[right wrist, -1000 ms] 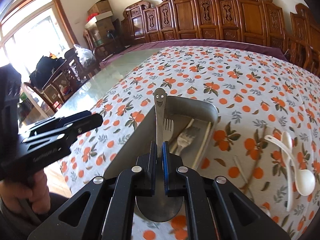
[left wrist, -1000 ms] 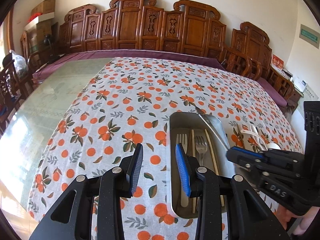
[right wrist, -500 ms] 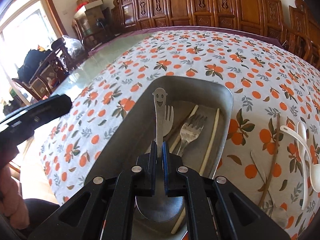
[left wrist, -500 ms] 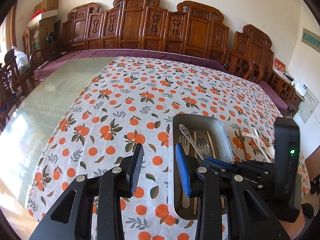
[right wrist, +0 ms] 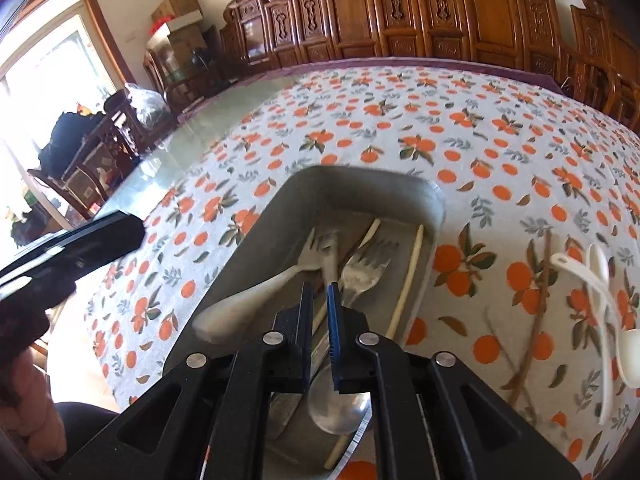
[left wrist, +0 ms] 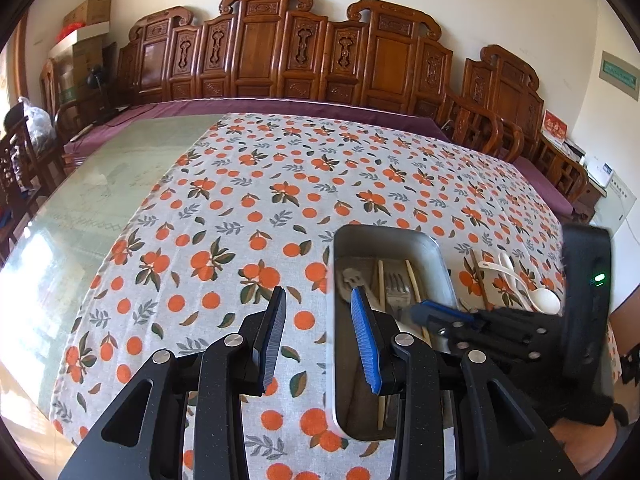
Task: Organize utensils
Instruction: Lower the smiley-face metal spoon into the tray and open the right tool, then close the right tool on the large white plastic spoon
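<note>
The right claw [right wrist: 320, 296] sits low in the middle of its own view, pointing down into a metal tray [right wrist: 436, 200], its jaws nearly closed with only a thin slit between the blue pads. A metal spoon [right wrist: 340, 412] lies along that slit: its bowl shows beneath the claw at the bottom of the frame and its handle runs up the frame between the jaws. We cannot tell whether the pads pinch it or merely flank it. Beside it in the tray lie two forks [right wrist: 360, 268] and pale chopsticks [right wrist: 408, 280], all lengthwise like the spoon. The left claw [left wrist: 316, 320] hangs about a third open and empty at lower centre of its view, over the orange-patterned tablecloth [left wrist: 240, 200], just left of the tray. We judge the spoon as good as delivered, so the next move likely turns on what is outside the tray: two white spoons [right wrist: 600, 280] and a dark stick [right wrist: 540, 292] on the cloth at the right edge of the right view. Their long axes run roughly up and down the frame, near parallel to the tray. The right hand is plainly nearer; the tray lies between them and the left claw.
</note>
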A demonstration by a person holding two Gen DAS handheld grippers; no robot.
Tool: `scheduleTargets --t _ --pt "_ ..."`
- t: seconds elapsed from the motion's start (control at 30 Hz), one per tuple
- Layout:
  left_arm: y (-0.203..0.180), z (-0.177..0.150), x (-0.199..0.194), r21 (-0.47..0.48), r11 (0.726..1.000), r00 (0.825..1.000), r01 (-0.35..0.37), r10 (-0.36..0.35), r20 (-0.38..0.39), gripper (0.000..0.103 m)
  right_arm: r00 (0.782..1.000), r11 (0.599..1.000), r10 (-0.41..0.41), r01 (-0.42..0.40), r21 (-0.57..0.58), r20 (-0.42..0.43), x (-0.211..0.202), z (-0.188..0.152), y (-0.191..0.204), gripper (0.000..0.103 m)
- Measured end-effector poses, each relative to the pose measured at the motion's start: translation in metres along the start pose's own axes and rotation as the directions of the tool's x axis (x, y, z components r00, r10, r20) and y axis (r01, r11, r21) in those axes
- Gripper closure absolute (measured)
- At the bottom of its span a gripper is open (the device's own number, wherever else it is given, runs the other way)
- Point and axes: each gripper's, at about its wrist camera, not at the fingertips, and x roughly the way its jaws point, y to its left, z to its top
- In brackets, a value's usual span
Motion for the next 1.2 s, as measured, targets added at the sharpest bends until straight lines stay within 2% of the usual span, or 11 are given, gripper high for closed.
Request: scheduleTargets --t 0.4,0.6,0.77,0.97,1.0,1.03,1.2 --pt "-0.033 0.0 0.006 0.057 0.998 0.999 0.037 -0.037 -0.006 0.071 0.994 0.997 -0.042 0.048 -0.061 0.105 -0.081 0.0 -0.057 0.093" --pt "-0.05 -0.002 0.011 0.074 0.995 0.998 0.061 -0.059 -0.017 0.071 0.984 0.987 -0.133 0.142 -0.073 0.115 -0.102 -0.011 -0.099 0.093" --pt "-0.073 -0.004 0.016 0.101 0.992 0.997 0.082 -0.08 -0.024 0.061 0.973 0.975 -0.202 0.211 -0.075 0.113 -0.109 -0.017 -0.137 0.093" --pt "-0.104 -0.01 0.024 0.15 0.983 0.994 0.109 -0.104 -0.039 0.048 0.963 0.965 -0.248 0.256 -0.065 0.1 -0.099 -0.025 -0.174 0.091" --pt "-0.108 -0.011 0.024 0.155 0.982 0.993 0.112 -0.107 -0.04 0.04 0.964 0.964 -0.251 0.257 -0.063 0.092 -0.094 -0.027 -0.181 0.089" --pt "-0.11 -0.012 0.024 0.157 0.981 0.993 0.113 -0.108 -0.039 0.037 0.964 0.965 -0.25 0.256 -0.062 0.086 -0.092 -0.029 -0.185 0.087" --pt "-0.123 -0.016 0.029 0.161 0.978 0.991 0.133 -0.125 -0.054 0.032 0.977 0.976 -0.212 0.213 -0.052 0.025 -0.071 -0.035 -0.204 0.084"
